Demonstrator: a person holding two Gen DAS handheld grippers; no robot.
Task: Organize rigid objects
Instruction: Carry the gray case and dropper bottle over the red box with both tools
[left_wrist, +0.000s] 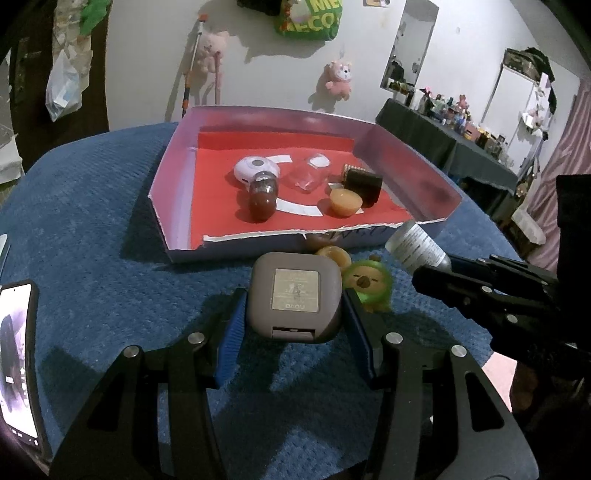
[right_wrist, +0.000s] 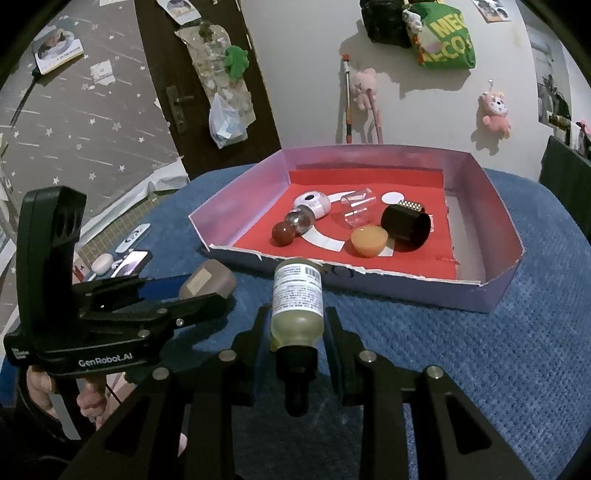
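Note:
My left gripper (left_wrist: 293, 314) is shut on a grey rounded case (left_wrist: 294, 298) with a label, held above the blue cloth in front of the pink tray (left_wrist: 173, 184). My right gripper (right_wrist: 297, 328) is shut on a small bottle of yellowish liquid (right_wrist: 297, 299) with a black cap; the bottle also shows in the left wrist view (left_wrist: 417, 245). The tray (right_wrist: 491, 206) holds a white round device (left_wrist: 255, 168), a brown bulb-shaped bottle (left_wrist: 263, 197), a clear box (left_wrist: 306, 173), an orange cup (left_wrist: 345, 202) and a black cylinder (left_wrist: 364, 182).
A green toy figure (left_wrist: 369, 282) and another orange cup (left_wrist: 334, 255) lie on the cloth between the case and the tray. A phone (left_wrist: 18, 369) lies at the left edge of the cloth. Behind stand a wall with plush toys and a cluttered shelf.

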